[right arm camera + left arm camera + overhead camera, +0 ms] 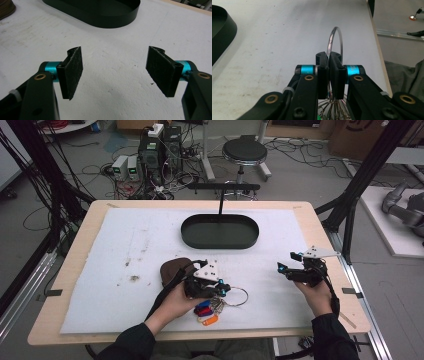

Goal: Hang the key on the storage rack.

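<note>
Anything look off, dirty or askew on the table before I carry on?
Only the white mat: brownish stains and crumbs dot its left half, left of the brown pouch. Otherwise tidy: the left claw pinches the key ring squarely, and the black tray sits flat on the mat.

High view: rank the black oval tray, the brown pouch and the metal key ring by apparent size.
1. Black oval tray
2. Brown pouch, partly hidden by the left gripper
3. Metal key ring, held in that gripper's fingers

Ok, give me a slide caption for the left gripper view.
Left claw shut on the key ring, keys dangling below, above the white mat.
</note>
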{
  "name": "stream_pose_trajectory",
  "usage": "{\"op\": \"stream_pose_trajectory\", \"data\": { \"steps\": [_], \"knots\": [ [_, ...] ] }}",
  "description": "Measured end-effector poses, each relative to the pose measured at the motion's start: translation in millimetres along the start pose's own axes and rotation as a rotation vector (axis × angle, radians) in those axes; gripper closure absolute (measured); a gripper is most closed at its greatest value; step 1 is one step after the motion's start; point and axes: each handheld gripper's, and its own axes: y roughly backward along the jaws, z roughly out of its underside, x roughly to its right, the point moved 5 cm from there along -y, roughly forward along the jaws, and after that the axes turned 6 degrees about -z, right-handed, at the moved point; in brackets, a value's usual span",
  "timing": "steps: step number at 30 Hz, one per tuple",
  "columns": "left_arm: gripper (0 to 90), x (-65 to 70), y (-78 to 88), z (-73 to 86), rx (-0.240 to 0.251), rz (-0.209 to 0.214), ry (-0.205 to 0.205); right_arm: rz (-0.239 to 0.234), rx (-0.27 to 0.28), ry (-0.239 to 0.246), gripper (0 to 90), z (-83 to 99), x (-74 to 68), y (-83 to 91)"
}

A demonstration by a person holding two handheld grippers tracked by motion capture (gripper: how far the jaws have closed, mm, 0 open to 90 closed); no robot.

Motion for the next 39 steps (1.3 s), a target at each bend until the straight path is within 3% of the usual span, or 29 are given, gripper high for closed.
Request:
{"op": "stream_pose_trajectory", "data": {
  "steps": [7,14,24,29,39],
  "knots": [
    [86.2,-0.4,3.6,-0.6,0.011,0.007,0.002,0.0,0.0,0.0,30.2,0.0,0.2,0.2],
    [86.3,-4.8,21.5,-9.4,0.058,-0.019,0.001,0.002,-0.002,0.0,30.2,0.1,0.5,-0.2],
    [86.3,-21.6,62.8,-28.8,0.161,-0.096,0.016,0.0,-0.006,-0.005,30.2,0.0,0.9,-2.7],
    [86.3,-28.2,74.7,-34.4,0.185,-0.126,0.021,0.001,-0.008,0.0,30.2,-0.1,1.4,-3.7],
    [86.3,-56.6,105.8,-50.2,0.231,-0.226,0.038,0.003,-0.01,-0.005,30.3,0.2,2.5,-3.9]
  ]
}}
